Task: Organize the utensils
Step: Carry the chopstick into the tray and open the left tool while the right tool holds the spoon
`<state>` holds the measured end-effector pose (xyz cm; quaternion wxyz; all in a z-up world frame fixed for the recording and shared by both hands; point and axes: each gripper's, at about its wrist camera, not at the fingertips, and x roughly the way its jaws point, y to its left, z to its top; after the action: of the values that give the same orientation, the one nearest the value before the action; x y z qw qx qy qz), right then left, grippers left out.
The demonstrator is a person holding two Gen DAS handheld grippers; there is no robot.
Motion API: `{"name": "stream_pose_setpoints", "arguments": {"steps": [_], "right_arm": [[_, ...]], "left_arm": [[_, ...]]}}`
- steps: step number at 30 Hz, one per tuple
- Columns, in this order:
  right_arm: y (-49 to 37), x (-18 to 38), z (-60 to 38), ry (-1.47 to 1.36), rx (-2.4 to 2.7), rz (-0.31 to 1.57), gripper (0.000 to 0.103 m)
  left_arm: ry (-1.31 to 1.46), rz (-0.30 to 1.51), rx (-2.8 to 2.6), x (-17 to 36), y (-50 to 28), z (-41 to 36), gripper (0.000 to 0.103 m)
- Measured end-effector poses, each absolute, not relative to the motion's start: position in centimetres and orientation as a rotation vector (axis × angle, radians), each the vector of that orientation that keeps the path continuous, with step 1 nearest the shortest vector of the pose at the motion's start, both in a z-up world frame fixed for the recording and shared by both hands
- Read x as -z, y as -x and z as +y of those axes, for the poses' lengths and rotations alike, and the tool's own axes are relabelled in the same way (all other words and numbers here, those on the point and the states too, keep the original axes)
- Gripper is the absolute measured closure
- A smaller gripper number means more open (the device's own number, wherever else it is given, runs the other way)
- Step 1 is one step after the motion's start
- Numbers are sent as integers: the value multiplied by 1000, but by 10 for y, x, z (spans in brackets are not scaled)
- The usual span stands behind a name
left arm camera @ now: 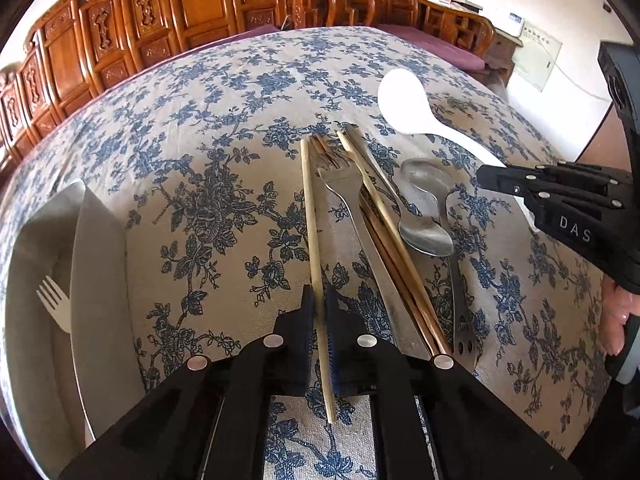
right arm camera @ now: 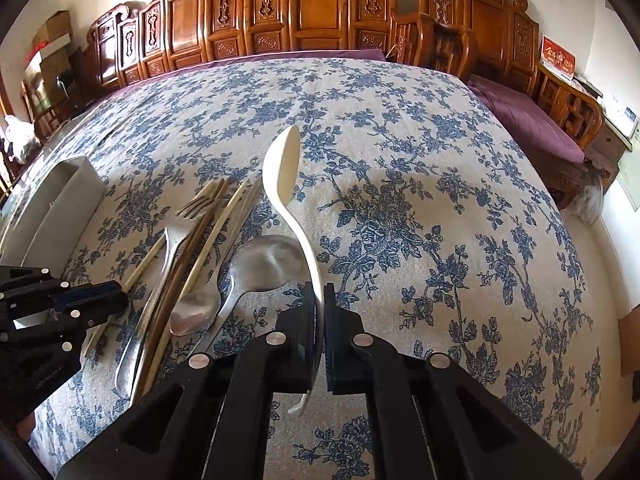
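My left gripper (left arm camera: 319, 300) is shut on a pale chopstick (left arm camera: 310, 216) that points away over the flowered cloth. My right gripper (right arm camera: 319, 294) is shut on the handle of a white rice spoon (right arm camera: 282, 164), bowl held up on edge; the spoon also shows in the left wrist view (left arm camera: 404, 106). Between them lie a metal fork (left arm camera: 340, 188), several chopsticks (left arm camera: 380, 200) and two metal spoons (left arm camera: 426, 234). A white organizer tray (left arm camera: 100, 280) at the left holds a white plastic fork (left arm camera: 54, 300).
The table (right arm camera: 400, 160) wears a blue-flowered cloth. Carved wooden benches (right arm camera: 300, 8) with purple cushions run along the far and right sides. The right gripper's body (left arm camera: 568, 208) shows at the right of the left wrist view.
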<state>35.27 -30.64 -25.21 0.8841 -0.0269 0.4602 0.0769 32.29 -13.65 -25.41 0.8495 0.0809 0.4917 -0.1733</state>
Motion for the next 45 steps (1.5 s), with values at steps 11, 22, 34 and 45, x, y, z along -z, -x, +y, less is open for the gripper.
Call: {"name": "stream_pose_setpoints", "arguments": {"steps": [11, 22, 34, 45], "right_arm": [[-339, 237, -284, 64, -210, 923, 98], [-318, 222, -249, 82, -288, 883, 98], [-299, 208, -214, 104, -371, 846, 98], [-286, 200, -195, 122, -427, 826, 98]], "left_arm": [[-125, 965, 345, 218, -313, -108, 99], [-121, 899, 331, 179, -288, -74, 99], [-87, 881, 273, 161, -273, -17, 99], [-75, 947, 216, 176, -280, 15, 99]]}}
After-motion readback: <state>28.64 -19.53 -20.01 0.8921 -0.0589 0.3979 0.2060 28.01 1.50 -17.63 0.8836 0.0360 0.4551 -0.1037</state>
